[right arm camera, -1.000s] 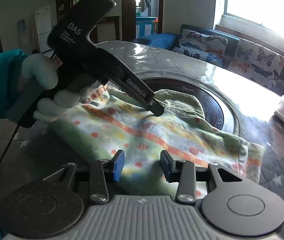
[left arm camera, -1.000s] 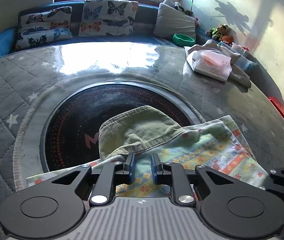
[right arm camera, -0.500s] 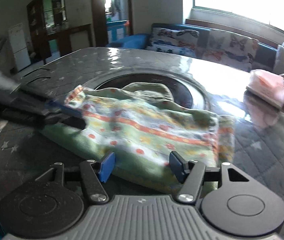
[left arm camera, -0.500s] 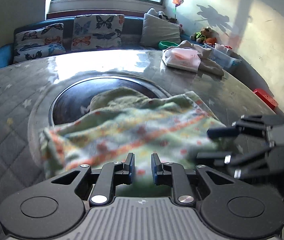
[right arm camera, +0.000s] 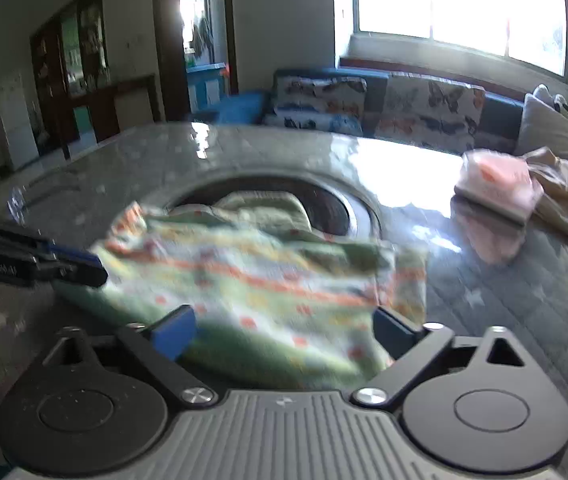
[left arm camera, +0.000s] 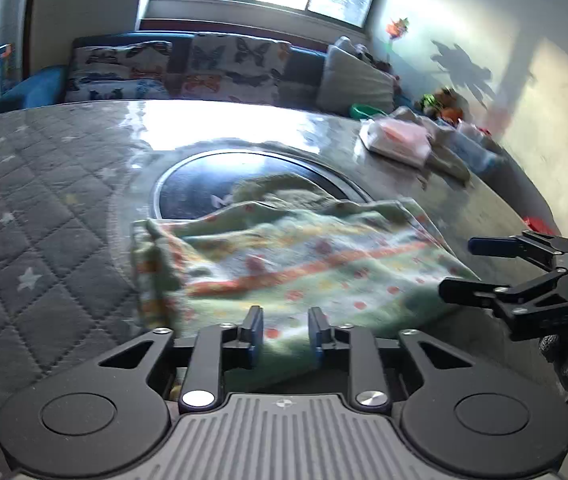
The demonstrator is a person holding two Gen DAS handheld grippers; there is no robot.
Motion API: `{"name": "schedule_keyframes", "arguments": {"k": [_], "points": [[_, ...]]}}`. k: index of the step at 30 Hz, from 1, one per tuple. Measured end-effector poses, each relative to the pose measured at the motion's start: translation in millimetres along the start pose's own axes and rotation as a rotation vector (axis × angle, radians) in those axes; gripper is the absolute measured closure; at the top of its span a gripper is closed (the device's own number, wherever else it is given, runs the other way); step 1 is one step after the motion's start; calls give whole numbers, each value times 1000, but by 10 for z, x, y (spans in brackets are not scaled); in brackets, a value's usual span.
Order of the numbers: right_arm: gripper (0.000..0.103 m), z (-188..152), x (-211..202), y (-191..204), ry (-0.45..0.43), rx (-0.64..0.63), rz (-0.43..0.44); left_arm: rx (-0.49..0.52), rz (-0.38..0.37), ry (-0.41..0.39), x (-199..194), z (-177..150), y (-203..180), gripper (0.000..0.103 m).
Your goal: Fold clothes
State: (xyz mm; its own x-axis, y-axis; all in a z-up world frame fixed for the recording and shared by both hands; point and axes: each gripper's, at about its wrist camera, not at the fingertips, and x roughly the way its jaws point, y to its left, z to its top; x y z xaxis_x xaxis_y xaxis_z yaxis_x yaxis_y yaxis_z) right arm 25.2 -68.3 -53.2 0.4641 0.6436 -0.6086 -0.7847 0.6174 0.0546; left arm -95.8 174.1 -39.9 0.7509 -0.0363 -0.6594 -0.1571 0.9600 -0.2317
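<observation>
Clothes to be folded: one patterned garment [left arm camera: 295,264], pale green with orange stripes and dots, lies on a round table [left arm camera: 44,208] covered in grey quilted cloth with stars. Its far part, a plain green ribbed piece, overlaps the dark glass disc [left arm camera: 188,192] set in the table's middle. The near edge sits just in front of both tools, probably because a fold was laid toward the person and is now being let go.

Left gripper [left arm camera: 285,332] has its jaws a little apart and they have just been opening. The garment's near edge shows between them, but the pads do not seem to press on it. Motion blur makes this hard to confirm.

Right gripper [right arm camera: 284,332] has its jaws spread very wide, having just been opening. The garment's edge lies in the gap, untouched by either pad. Both look released, which suits a cloth meant to rest flat.

At the table's far right sits a second pile: one pink folded item [right arm camera: 495,184] on top of beige cloth [right arm camera: 563,192], likely set aside to keep the working space free.

Counted: one garment in hand's reach, two grippers, one side pile, two butterfly cushions [left arm camera: 240,64] and one grey cushion [left arm camera: 355,80] on the sofa behind.
</observation>
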Motion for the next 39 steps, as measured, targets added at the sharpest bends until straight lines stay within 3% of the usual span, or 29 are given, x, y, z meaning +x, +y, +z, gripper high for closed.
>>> {"name": "schedule_keyframes", "arguments": {"k": [6,11,17,23,28,34,39], "points": [[0,87,206,127,24,-27,28,-62,54,27,-4,-50,214,73],[0,85,280,111,54,-20,25,-86,65,2,-63,59,289,66],[0,290,311,-61,4,22,75,-78,43,-38,81,306,296,66],[0,448,710,-334,61,115,126,-105,38,9,386,434,425,63],[0,442,951,-550,100,184,95,-136,70,24,475,426,571,64],[0,483,903,-580,68,169,83,-152,81,4,458,510,663,63],[0,477,1045,-603,96,173,60,-156,96,23,578,544,710,63]]}}
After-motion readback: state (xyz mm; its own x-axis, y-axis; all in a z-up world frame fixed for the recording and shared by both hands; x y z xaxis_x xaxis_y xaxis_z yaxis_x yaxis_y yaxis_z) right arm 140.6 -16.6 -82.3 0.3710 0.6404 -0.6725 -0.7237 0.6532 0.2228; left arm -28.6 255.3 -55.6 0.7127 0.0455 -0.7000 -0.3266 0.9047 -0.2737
